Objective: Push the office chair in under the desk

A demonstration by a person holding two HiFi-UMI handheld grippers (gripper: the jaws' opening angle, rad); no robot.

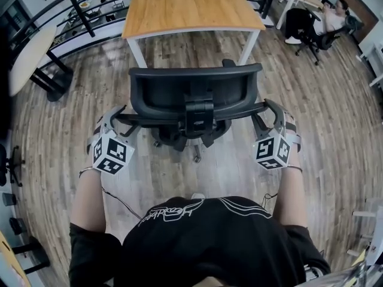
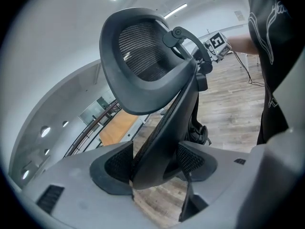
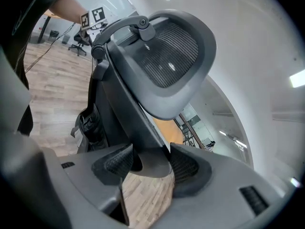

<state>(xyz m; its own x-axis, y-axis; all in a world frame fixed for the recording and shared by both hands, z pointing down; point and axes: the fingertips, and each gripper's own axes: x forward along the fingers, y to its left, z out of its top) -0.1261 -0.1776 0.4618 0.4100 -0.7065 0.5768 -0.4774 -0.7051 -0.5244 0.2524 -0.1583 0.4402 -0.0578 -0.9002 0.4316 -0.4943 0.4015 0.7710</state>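
Note:
A black office chair with a mesh headrest stands just in front of me, its back toward me, short of the wooden desk. My left gripper is shut on the left end of the chair's backrest frame. My right gripper is shut on the right end of that frame. In both gripper views the headrest rises above the jaws, and the frame edge sits pinched between the dark pads.
The desk has white legs on a wood plank floor. A second table and a dark railing lie at the left. A seated person on another chair is at the far right. My own body fills the bottom.

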